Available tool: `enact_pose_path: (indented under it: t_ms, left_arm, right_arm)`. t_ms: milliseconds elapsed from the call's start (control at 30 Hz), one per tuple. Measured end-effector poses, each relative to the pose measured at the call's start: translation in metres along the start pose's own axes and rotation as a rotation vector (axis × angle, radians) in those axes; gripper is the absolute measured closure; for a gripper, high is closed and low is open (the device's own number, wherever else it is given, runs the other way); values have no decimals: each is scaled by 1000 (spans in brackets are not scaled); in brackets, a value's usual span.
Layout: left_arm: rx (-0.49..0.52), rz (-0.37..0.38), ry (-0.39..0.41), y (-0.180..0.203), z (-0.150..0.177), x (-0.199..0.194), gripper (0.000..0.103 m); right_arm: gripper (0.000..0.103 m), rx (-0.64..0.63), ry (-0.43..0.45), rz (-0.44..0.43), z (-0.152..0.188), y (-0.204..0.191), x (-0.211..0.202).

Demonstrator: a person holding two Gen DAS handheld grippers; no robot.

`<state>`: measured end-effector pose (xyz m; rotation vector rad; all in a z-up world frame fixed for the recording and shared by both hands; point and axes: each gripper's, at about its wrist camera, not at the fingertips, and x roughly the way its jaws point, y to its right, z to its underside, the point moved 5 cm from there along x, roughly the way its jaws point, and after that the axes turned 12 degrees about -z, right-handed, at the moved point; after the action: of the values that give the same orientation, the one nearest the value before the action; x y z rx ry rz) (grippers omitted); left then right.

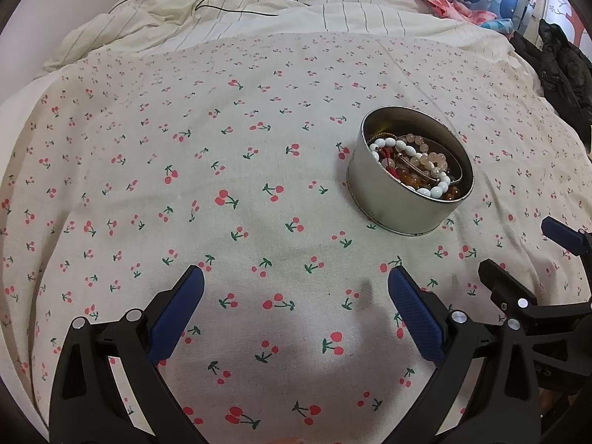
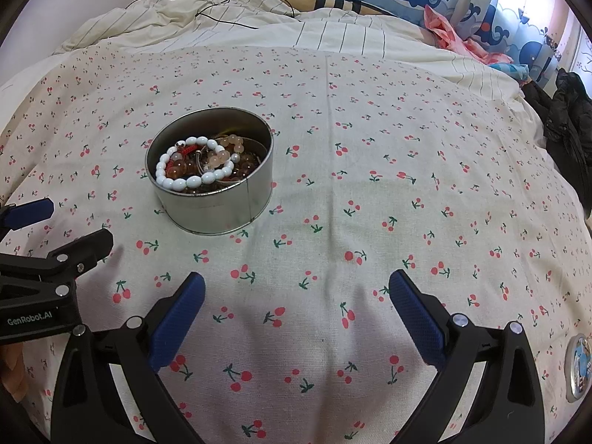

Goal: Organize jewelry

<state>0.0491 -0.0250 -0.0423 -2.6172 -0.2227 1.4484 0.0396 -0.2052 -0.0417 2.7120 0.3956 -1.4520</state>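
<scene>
Both tools, left (image 1: 296,288) and right (image 2: 296,288), gape above cloth near tin (image 2: 222,209)

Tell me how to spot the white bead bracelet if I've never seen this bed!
Find the cherry-print cloth spread over the bed, then the round silver tin standing on it. Inside the tin lies a heap of bracelets; the white bead bracelet lies on top, nearest the front wall. Its beads are solid white ovals, while its neighbours are see-through peach and amber round beads.
</scene>
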Motion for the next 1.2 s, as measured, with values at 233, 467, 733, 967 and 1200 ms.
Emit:
enact_pose_path:
  t_ms: [233,467,733,967,1200]
  left_arm:
    - [0,-2,-1,0,-1,1,7]
    - [-24,29,7,0,0,2,7]
    - [-17,25,89,3,-1,-11,7]
    - [-57,4,-59,-7,1,12,7]
    - [-68,0,-52,-11,2,13,7]
  right_arm:
    - [8,-2,-3,-1,0,0,1]
    - [8,4,-3,-2,1,1,1]
    - [8,-2,-7,-1,1,1,1]
    - [8,14,3,16,-1,10,-1]
    - [8,10,-1,21,0,12,-2]
